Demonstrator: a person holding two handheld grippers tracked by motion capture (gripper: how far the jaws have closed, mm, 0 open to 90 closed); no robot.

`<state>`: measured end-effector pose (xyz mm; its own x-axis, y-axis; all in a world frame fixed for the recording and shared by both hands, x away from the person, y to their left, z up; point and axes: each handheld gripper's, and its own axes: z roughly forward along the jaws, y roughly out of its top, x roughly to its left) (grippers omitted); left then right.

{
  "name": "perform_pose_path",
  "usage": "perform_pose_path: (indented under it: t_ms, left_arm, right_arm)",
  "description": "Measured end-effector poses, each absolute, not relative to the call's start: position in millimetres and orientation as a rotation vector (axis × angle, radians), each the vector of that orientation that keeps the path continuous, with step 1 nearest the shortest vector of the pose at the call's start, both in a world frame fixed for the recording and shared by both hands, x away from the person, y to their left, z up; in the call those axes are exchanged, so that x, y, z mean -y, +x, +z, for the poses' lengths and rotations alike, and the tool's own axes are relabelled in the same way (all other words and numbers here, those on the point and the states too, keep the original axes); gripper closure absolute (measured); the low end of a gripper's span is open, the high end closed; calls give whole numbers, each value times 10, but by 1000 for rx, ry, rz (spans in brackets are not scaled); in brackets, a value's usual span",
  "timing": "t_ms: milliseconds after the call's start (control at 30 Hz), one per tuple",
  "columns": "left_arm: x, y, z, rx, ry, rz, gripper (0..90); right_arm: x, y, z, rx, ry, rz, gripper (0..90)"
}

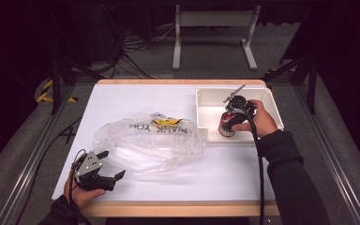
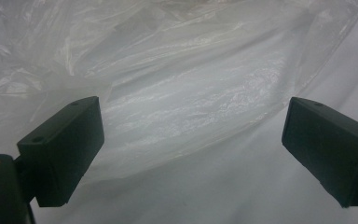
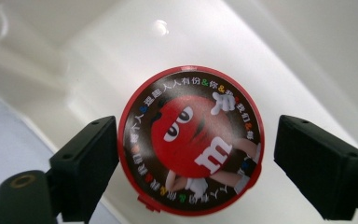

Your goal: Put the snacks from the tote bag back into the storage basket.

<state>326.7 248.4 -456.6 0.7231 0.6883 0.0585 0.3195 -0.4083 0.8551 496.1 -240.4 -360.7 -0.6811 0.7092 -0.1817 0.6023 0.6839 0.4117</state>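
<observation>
While jaws straddle candy tin [image 3: 191, 140], white bin [image 3: 270, 51]

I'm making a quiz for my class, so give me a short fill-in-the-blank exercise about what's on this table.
1. The round candy tub has a lid coloured mainly ____.
2. That tub stands inside the white ____.
3. The right gripper has its jaws on either side of the ____.
4. The left gripper points at the clear plastic ____.

Missing words: red; bin; tub; bag

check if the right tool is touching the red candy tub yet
Apart: the right gripper view shows the right tool open, with white bin visible between the right pad and the red candy tub.
</observation>
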Motion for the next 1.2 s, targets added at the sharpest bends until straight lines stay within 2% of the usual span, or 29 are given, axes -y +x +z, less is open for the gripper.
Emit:
perform_pose_path:
  t_ms: [267, 567, 733, 1200]
  left_arm:
    - [-2479, 3273, -4567, -768, 2018, 505, 64]
    - [-2476, 3251, -4565, -775, 2014, 534, 65]
    - [-2478, 3250, -4565, -777, 2010, 538, 65]
    - [-2465, 3255, -4567, -780, 2020, 535, 55]
  right_arm:
    - [2487, 4633, -3444, -2467, 921, 579, 151]
    - [2683, 4134, -3479, -2383, 820, 656, 152]
    - [2777, 3873, -3600, -2352, 770, 685, 144]
    - [3137, 3484, -3920, -2279, 800, 786, 139]
